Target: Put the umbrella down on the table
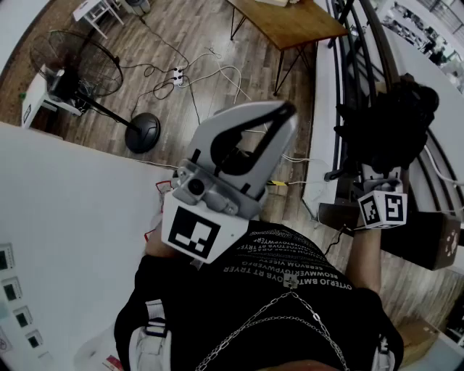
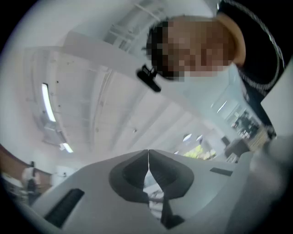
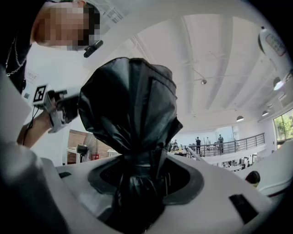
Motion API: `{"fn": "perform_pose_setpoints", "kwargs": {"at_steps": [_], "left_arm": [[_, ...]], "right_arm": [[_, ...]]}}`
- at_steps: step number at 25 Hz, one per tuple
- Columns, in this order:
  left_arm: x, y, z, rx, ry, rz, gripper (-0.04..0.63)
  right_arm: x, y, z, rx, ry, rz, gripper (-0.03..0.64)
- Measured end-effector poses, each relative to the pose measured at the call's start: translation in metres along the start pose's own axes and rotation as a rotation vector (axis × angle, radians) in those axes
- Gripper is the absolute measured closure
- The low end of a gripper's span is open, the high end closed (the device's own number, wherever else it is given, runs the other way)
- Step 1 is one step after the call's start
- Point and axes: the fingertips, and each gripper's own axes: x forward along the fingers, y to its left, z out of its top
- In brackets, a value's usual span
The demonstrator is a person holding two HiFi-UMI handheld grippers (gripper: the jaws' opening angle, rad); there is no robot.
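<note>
Wood-plank floor [image 1: 217, 43] fills most of the head view, with a standing fan [image 1: 76, 65] far left, a power strip [image 1: 177, 74] with cables trailing off it, and a wooden table [image 1: 290, 22] at the far edge. The white tabletop [image 1: 65, 196] takes up the near left, and a dark railing [image 1: 355, 51] runs down the right side.

So the umbrella [image 3: 128, 105] is black and folded up. Its shiny fabric is bunched into a fat bundle that narrows to a tight neck where the right gripper [image 3: 137, 167] has it. Those jaws are clamped on that neck, standing fairly wide around it. It's up in the air on the right by the railing, well apart from the white tabletop.

The left gripper [image 1: 286, 110] is up in the middle of the head view, tilted upward. Its own view shows the jaws pressed together, tips touching, with nothing between them.

The head view mostly gives you a dark lump for the umbrella, while the right gripper view shows the folds properly. It also shows a white ceiling with lamps, a far balcony with people standing on it, and the left gripper off to the left. The left gripper view is basically all ceiling and strip lights.
</note>
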Motion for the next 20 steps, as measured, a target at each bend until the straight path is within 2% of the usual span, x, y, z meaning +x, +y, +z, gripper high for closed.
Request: {"fn": "perform_pose_setpoints", "kwargs": {"at_steps": [2, 3, 4, 5, 7, 9, 11, 16, 20], "left_arm": [[-0.027, 0.006, -0.07, 0.063, 0.27, 0.155, 0.566], [-0.043, 0.008, -0.101, 0.062, 0.386, 0.23, 0.566], [-0.059, 0.009, -0.126, 0.04, 0.471, 0.299, 0.566], [-0.074, 0.008, -0.144, 0.02, 0.519, 0.354, 0.566], [-0.095, 0.002, -0.159, 0.041, 0.55, 0.41, 0.566], [-0.108, -0.005, -0.163, 0.076, 0.569, 0.425, 0.566], [-0.114, -0.01, -0.16, 0.076, 0.578, 0.431, 0.566], [-0.115, -0.015, -0.154, 0.087, 0.587, 0.4, 0.566], [-0.108, -0.006, -0.169, 0.068, 0.618, 0.386, 0.566]], "right_arm": [[-0.018, -0.005, -0.003, -0.019, 0.013, -0.002, 0.365], [-0.026, -0.008, -0.003, -0.033, 0.017, -0.007, 0.365], [-0.034, -0.01, -0.004, -0.051, 0.018, -0.016, 0.365], [-0.041, -0.013, -0.004, -0.068, 0.015, -0.026, 0.365], [-0.053, -0.016, -0.005, -0.101, 0.002, -0.042, 0.365], [-0.062, -0.016, -0.006, -0.121, -0.012, -0.04, 0.365], [-0.065, -0.012, -0.009, -0.119, -0.006, -0.017, 0.365], [-0.055, -0.001, -0.023, -0.07, 0.09, 0.033, 0.365], [-0.039, -0.004, -0.033, -0.05, 0.108, 0.019, 0.365]]}}
